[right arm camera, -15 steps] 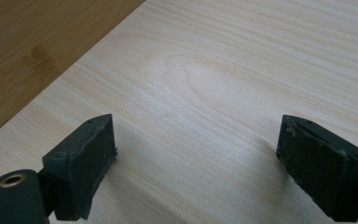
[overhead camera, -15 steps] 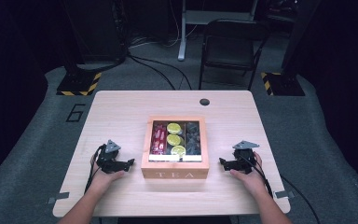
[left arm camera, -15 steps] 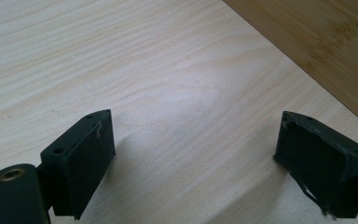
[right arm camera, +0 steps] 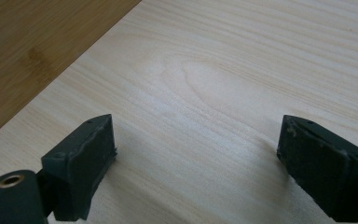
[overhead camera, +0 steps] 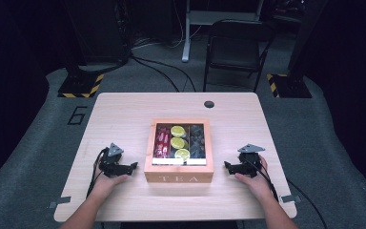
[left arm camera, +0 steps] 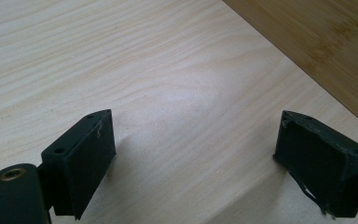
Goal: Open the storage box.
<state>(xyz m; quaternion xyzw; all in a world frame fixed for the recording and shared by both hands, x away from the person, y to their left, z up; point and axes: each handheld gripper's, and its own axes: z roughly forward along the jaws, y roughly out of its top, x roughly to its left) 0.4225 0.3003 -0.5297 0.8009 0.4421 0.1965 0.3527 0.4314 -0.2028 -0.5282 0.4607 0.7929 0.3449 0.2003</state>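
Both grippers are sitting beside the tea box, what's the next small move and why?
Probably bring the left gripper and right gripper inward to the tea box. Both are open and empty, resting on the table on either side of the box, jaws pointing at its walls.

Lidless wooden tea box (overhead camera: pixel 178 178), mid-table, compartments filled

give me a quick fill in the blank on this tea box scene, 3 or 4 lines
1. The word on the front of the box reads ____.
2. The left gripper and the right gripper both have their jaws ____.
3. The middle compartment holds packets printed with ____ slices.
4. The lid of the box is ____, so the packets show through it.

Missing words: TEA; open; lime; clear
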